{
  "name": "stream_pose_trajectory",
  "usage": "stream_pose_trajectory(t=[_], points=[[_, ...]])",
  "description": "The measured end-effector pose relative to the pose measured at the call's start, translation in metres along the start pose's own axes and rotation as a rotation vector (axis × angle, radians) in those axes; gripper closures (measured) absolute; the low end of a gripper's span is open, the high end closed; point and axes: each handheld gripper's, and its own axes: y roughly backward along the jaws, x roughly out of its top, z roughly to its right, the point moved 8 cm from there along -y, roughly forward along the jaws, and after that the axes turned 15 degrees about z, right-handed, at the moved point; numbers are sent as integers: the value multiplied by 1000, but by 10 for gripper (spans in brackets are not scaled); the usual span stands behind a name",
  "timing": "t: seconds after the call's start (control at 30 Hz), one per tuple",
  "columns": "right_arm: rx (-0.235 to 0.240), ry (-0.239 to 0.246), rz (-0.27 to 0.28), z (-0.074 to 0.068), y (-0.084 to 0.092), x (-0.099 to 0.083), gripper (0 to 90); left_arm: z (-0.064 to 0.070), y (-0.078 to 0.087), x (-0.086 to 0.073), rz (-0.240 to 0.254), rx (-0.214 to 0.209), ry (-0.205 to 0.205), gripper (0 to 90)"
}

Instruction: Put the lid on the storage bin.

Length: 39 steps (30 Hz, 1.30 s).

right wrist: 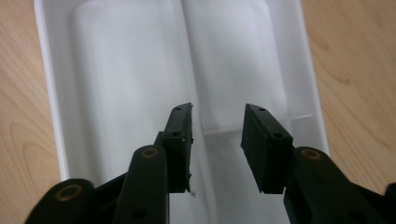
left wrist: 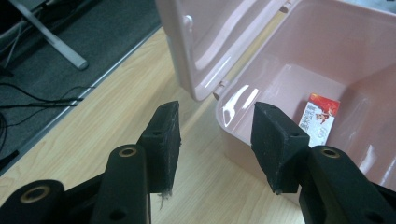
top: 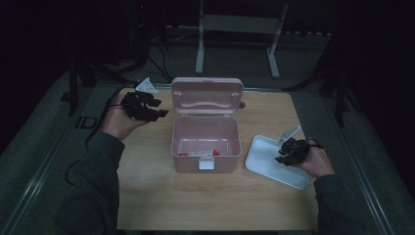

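A pink storage box [top: 206,145] stands open at the table's middle, its lid [top: 207,96] tipped back. Inside lies a small red and white carton [left wrist: 320,119], also seen at the box's front floor [top: 198,153]. My left gripper [top: 155,108] hovers left of the lid, open and empty; in its own view the jaws frame the box's corner [left wrist: 215,135]. A white tray [top: 274,161] lies right of the box. My right gripper [top: 282,155] is over the tray, open, with nothing between its fingers [right wrist: 215,135]. The tray's inside [right wrist: 121,84] looks bare.
The wooden table [top: 210,200] has bare room in front of the box. Past its far edge stand a white metal frame [top: 238,29] and dark cables [top: 127,63] on the grey floor. The person's sleeves come in at both lower corners.
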Motion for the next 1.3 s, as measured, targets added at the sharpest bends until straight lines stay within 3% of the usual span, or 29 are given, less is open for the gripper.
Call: stream_pose_trajectory(t=[0.5, 1.3], points=[[46, 24, -176, 0, -3, -8, 712, 2, -4, -2, -12, -18, -2, 512], [138, 67, -291, -3, -17, -15, 803, 3, -8, -2, -26, -30, -7, 512]])
